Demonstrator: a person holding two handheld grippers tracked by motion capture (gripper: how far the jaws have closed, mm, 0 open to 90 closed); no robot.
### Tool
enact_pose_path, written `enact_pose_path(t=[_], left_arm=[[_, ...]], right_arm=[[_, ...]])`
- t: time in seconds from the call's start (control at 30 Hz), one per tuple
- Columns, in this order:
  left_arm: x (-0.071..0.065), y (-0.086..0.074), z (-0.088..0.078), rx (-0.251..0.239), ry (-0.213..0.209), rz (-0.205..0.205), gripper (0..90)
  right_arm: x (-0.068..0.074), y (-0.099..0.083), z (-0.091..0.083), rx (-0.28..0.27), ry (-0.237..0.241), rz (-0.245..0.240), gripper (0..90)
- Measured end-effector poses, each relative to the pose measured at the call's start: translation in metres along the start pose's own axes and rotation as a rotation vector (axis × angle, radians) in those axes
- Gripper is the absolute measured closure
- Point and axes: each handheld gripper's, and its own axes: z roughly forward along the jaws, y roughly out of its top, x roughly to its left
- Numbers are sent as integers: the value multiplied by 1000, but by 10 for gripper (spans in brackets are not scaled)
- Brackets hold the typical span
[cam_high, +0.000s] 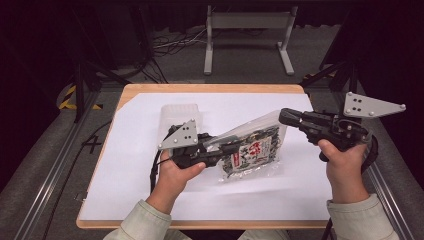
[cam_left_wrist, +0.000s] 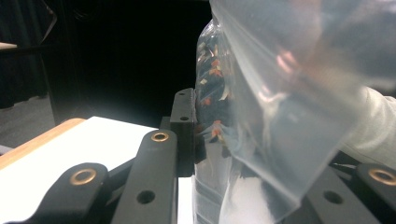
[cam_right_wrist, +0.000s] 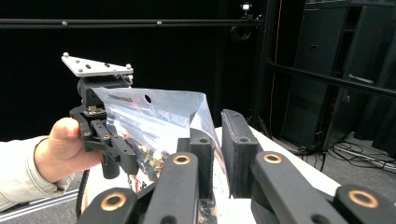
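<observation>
My left gripper (cam_high: 227, 145) is clamped on the snack bag (cam_high: 252, 150), holding it above the tabletop (cam_high: 140, 180); my right gripper (cam_high: 285, 116), jaws slightly parted, steadies the bag's top corner.

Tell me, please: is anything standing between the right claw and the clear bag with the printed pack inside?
Nothing visible is in the way. The right claw is already at the top corner of the bag. The left claw is shut on the bag's opposite side.
</observation>
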Motion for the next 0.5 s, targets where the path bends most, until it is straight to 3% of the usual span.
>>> enact_pose_path(t=[0.2, 0.33, 0.5], left_arm=[[-1, 0, 0, -4, 14, 2, 734], [-1, 1, 0, -23, -1, -11, 738], [-3, 9, -2, -28, 27, 9, 740]], right_arm=[[0, -1, 0, 13, -15, -8, 802], [1, 0, -1, 9, -26, -17, 776], [5, 3, -4, 5, -59, -49, 708]])
